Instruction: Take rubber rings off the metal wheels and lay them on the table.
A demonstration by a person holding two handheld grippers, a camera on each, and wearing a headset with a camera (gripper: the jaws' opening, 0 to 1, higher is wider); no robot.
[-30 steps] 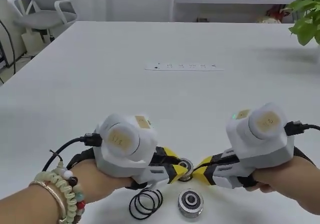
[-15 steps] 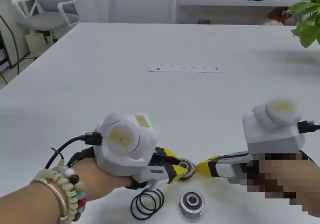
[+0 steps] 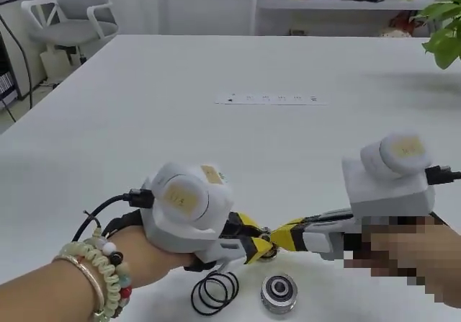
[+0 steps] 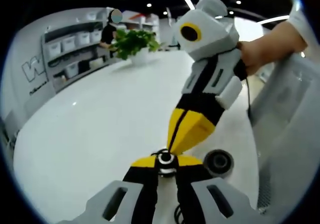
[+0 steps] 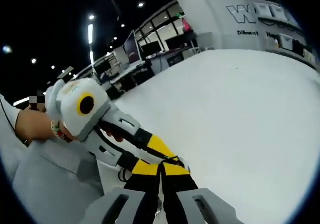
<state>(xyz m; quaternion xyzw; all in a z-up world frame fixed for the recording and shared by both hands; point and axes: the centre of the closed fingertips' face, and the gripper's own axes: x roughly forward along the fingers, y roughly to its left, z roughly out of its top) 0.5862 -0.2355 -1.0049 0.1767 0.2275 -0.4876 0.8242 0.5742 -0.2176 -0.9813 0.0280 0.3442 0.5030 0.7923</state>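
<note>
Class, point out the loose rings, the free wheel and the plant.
rings (image 3: 215,293): head view, where the loops overlap.
wheel (image 3: 278,292): head view, its hub.
plant (image 3: 444,39): head view, a leaf.

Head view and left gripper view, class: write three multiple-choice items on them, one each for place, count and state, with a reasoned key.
1. Where are the loose rubber rings? A on the table beside the free metal wheel; B in a box; C on the floor.
2. How many metal wheels show? A one; B two; C four.
3. The left gripper's jaws are: A wide open; B shut on nothing; C shut on a metal wheel.
Key: A, rings lie next to that wheel; B, one free, one held wheel; C, the jaws clamp it.
</note>
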